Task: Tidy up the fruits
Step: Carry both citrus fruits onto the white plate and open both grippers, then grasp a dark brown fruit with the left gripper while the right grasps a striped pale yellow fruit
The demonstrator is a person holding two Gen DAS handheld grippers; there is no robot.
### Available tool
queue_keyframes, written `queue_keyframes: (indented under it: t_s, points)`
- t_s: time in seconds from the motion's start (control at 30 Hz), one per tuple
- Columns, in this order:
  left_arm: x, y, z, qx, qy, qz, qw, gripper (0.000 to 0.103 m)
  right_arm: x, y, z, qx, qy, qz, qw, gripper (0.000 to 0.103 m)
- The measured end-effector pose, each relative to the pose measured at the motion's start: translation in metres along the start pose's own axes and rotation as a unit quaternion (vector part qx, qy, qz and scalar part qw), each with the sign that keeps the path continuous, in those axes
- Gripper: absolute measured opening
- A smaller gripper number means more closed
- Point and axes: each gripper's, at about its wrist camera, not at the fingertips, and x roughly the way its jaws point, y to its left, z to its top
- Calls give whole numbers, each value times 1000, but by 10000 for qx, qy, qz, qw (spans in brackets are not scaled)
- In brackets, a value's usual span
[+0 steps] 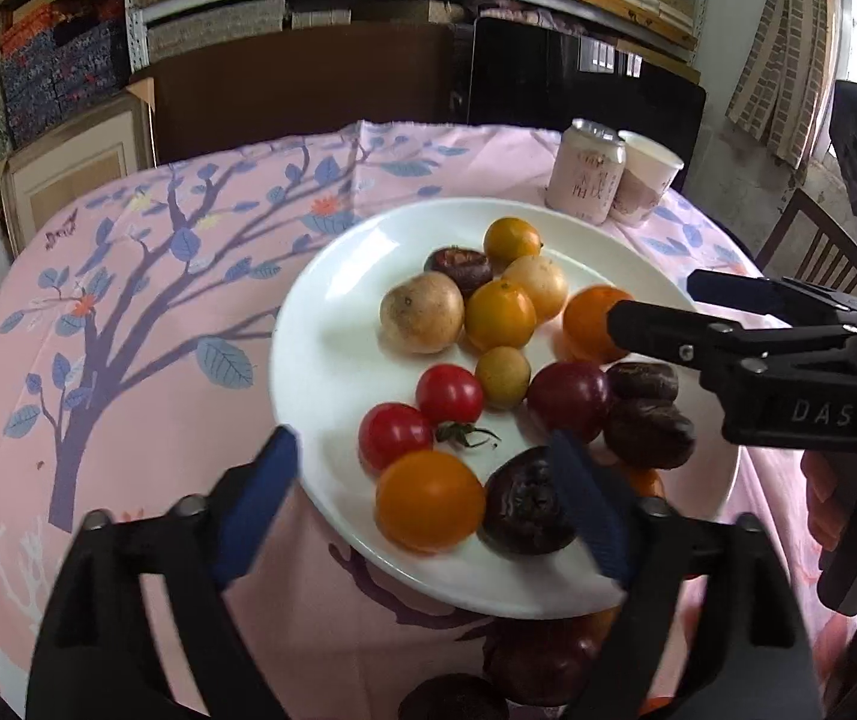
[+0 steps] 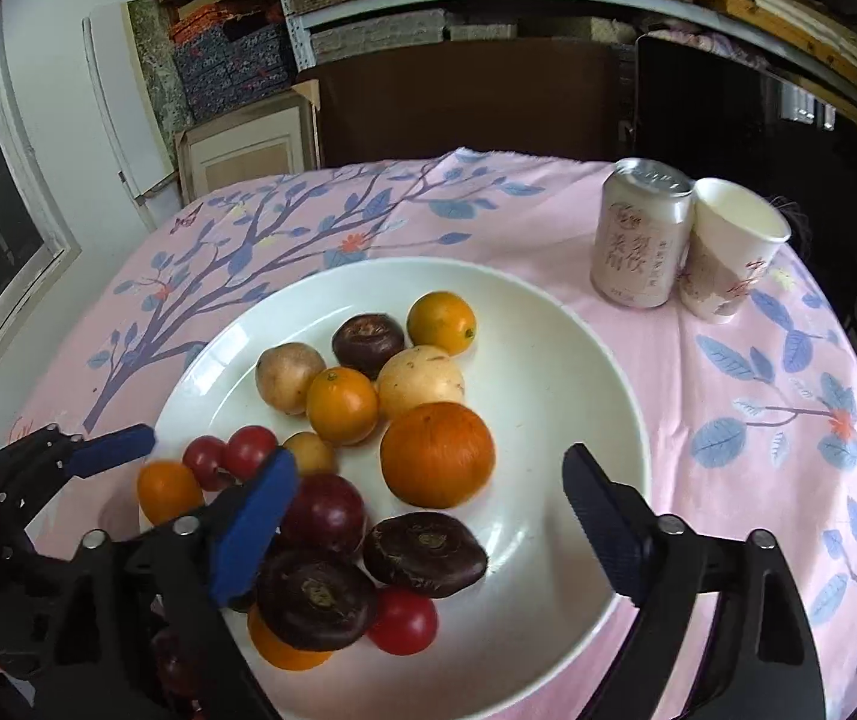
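Clearly "DAS" on right gripper (image 1: 662,312), can (image 2: 641,234) script perhaps Chinese

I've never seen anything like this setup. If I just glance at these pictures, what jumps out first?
A big white plate in the middle of a pink tablecloth printed with blue-leaved branches, heaped with small fruits: a large orange, red tomatoes and dark brown wrinkled ones. Two black hand-held grippers with blue pads hang open over its near edge, the left gripper and the right gripper. Behind the plate on the right stand a pink drink can and a paper cup side by side.
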Motion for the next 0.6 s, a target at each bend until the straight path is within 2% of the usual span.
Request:
queue_keyframes:
  t_s: [0.07, 0.17, 0.3, 0.43, 0.53, 0.6]
  points:
    - [-11, -2, -1, 65, -234, 271, 9993, 98, -14, -5, -1, 60, -48, -61, 10000, 96]
    - [-27, 0, -3, 252, -275, 239, 9990, 98, -38, -15, -9, 260, -87, -53, 9996, 99]
    - [-47, 9, -18, 215, -201, 154, 9994, 98, -65, -26, -35, 391, -3, -14, 9992, 99]
    - [-63, 18, -53, 109, 254, -211, 9994, 98, -82, -17, -67, -212, 97, -207, 9995, 99]
    - [-71, 14, -86, 223, 424, -29, 9988, 98, -83, -7, -86, -712, 280, -313, 9966, 99]
    - [-73, 7, -101, 390, 527, 14, 9978, 98, -80, -4, -93, -831, 431, -362, 9949, 99]
